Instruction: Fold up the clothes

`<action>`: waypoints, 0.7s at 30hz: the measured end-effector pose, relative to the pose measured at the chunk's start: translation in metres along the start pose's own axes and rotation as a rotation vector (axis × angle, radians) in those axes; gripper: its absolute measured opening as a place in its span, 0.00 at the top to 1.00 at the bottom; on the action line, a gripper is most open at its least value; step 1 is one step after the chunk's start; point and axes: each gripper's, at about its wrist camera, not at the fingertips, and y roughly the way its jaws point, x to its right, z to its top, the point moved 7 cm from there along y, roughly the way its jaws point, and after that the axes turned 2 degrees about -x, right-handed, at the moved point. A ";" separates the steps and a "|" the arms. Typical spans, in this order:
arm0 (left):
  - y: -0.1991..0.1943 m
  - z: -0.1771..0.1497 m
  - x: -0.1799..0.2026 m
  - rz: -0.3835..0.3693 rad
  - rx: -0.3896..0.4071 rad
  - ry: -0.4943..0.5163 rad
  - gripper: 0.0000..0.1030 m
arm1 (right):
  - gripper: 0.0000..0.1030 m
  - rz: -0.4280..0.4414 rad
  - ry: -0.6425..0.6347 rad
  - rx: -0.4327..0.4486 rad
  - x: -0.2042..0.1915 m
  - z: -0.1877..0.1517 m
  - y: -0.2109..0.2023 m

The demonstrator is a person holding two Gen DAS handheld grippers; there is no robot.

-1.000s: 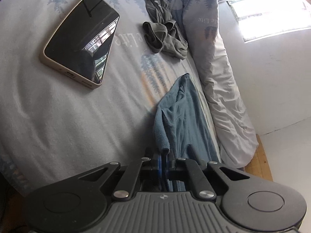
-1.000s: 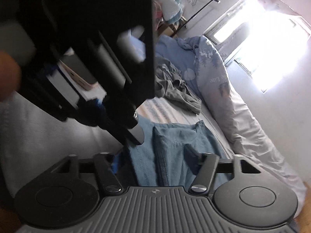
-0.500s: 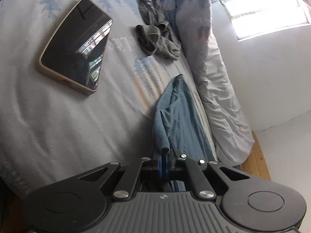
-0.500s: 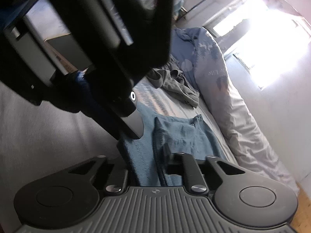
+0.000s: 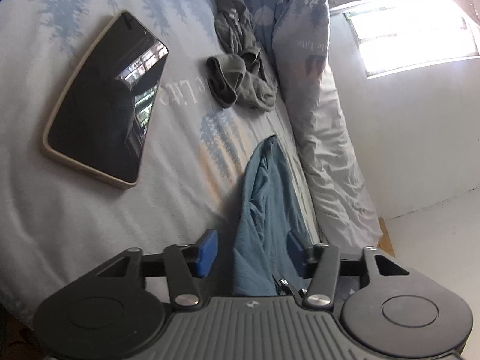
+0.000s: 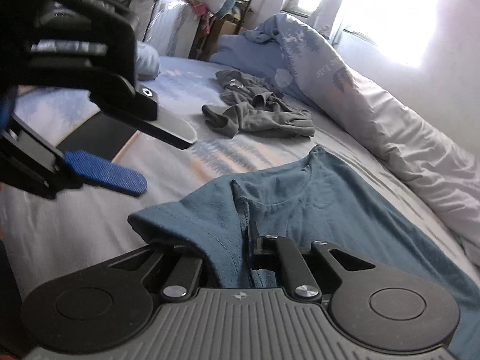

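Right hand-held gripper (image 6: 252, 240): clenched on blue T-shirt (image 6: 330, 204). Left hand-held gripper (image 5: 249, 249): just released, shirt slack between jaws. Risk: one-sided pull bunches the fold; phone (image 5: 105, 111), at 10 o'clock on bed (image 5: 75, 225), may snag.

Soft matt blue cloth shirt (image 6: 330, 198), glossy black glass phone (image 5: 105, 105), wrinkled cotton bedsheet (image 5: 75, 225).

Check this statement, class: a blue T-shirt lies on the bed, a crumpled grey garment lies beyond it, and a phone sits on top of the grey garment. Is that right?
Not quite. The phone lies on the bare sheet, apart from the grey garment, as the left wrist view shows. The blue T-shirt and the rest stand.
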 end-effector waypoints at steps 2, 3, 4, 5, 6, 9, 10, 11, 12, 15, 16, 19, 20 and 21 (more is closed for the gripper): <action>0.008 0.005 0.001 0.007 -0.015 0.016 0.41 | 0.94 0.014 0.039 0.006 0.004 0.001 -0.004; 0.013 0.008 0.003 0.016 -0.015 0.029 0.41 | 0.94 0.022 0.059 0.009 0.006 0.001 -0.007; 0.017 0.012 0.004 0.025 -0.016 0.041 0.41 | 0.94 0.029 0.078 0.011 0.008 0.001 -0.010; 0.022 0.016 0.005 0.033 -0.018 0.053 0.40 | 0.94 0.036 0.090 0.013 0.011 0.001 -0.012; 0.028 0.019 0.006 0.032 -0.034 0.059 0.40 | 0.94 0.040 0.095 0.016 0.013 0.002 -0.014; 0.048 0.029 0.011 0.042 -0.086 0.101 0.38 | 0.94 0.047 0.101 0.023 0.017 0.004 -0.018; 0.055 0.032 0.013 0.049 -0.102 0.121 0.38 | 0.94 0.050 0.103 0.025 0.018 0.004 -0.019; 0.061 0.035 0.016 0.069 -0.103 0.152 0.38 | 0.94 0.052 0.104 0.027 0.018 0.003 -0.020; 0.067 0.038 0.019 0.088 -0.107 0.183 0.38 | 0.94 0.053 0.106 0.029 0.019 0.003 -0.020; 0.093 0.044 0.028 0.110 -0.177 0.255 0.38 | 0.94 0.055 0.110 0.036 0.021 0.005 -0.021; 0.100 0.046 0.032 0.109 -0.193 0.277 0.38 | 0.94 0.055 0.108 0.040 0.022 0.006 -0.020; 0.124 0.056 0.046 0.108 -0.241 0.354 0.38 | 0.94 0.058 0.123 0.050 0.029 0.009 -0.021; 0.133 0.060 0.051 0.108 -0.257 0.381 0.40 | 0.94 0.061 0.131 0.053 0.032 0.010 -0.022; 0.140 0.065 0.054 0.120 -0.257 0.410 0.40 | 0.94 0.063 0.138 0.055 0.034 0.010 -0.023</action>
